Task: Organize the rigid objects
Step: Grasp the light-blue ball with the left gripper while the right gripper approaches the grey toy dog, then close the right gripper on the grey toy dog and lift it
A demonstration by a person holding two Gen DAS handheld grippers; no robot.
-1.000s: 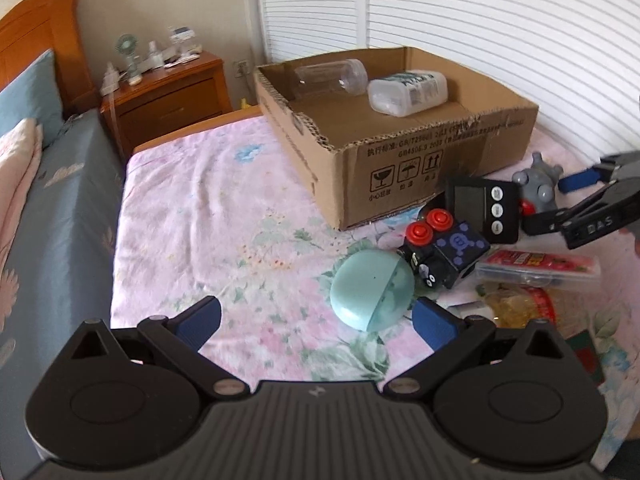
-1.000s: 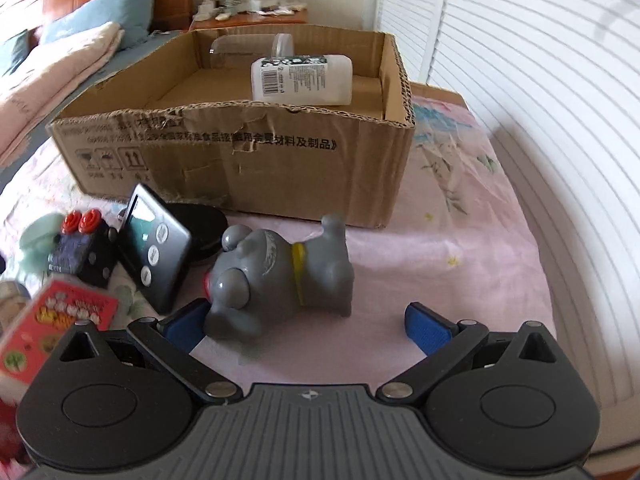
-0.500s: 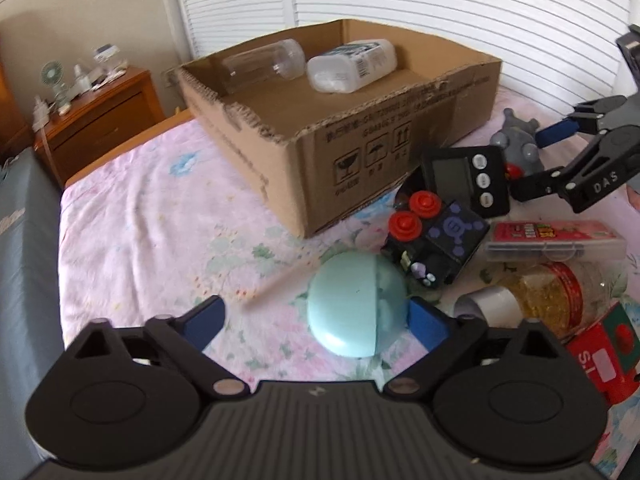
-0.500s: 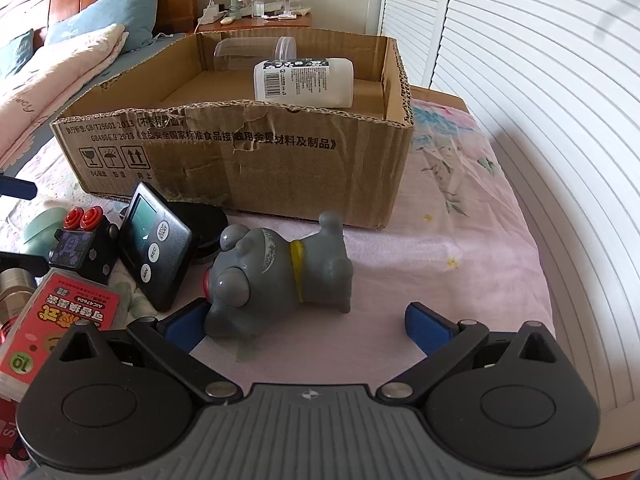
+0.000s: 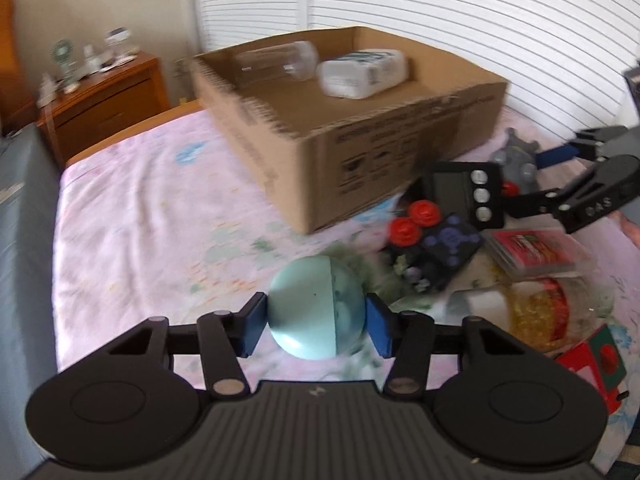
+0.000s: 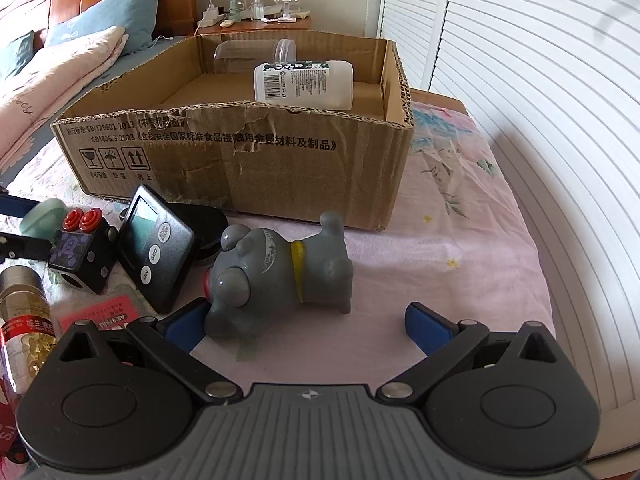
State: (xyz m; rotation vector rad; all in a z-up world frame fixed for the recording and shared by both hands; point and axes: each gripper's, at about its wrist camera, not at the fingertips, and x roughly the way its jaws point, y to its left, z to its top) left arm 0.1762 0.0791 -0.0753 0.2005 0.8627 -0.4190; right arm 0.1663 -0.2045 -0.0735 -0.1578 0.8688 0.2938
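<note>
Left gripper (image 5: 316, 322) is clamped on the pale teal dome-shaped case (image 5: 316, 308), blue pads pressing its two curved flanks at lower centre of the left wrist view — and that's the worry, because a smooth round shell held on its curves could squirt out forward or roll between the pads if the squeeze is off-centre or the swing is quick. The view is smeared with motion blur, so a fast carry looks like the likeliest cause of a drop. Target, by my read, is the cardboard box (image 5: 360, 128) in the upper middle, already holding a clear plastic jar (image 5: 276, 64) and a white bottle (image 5: 364, 72) lying on their sides; its torn near wall stands between the case and the floor of the box, so the load needs to clear that rim or it will catch. Right gripper (image 6: 306, 322) is spread wide, grasping nothing, with the grey toy dog (image 6: 276, 276) lying on its side just ahead and its head touching the left pad — a close there might nip only the snout and tip it. Crowding the lower left of the right wrist view: a black digital timer (image 6: 156, 244), a black cube toy with red buttons (image 6: 78, 250), a capsule bottle (image 6: 24, 320).
</note>
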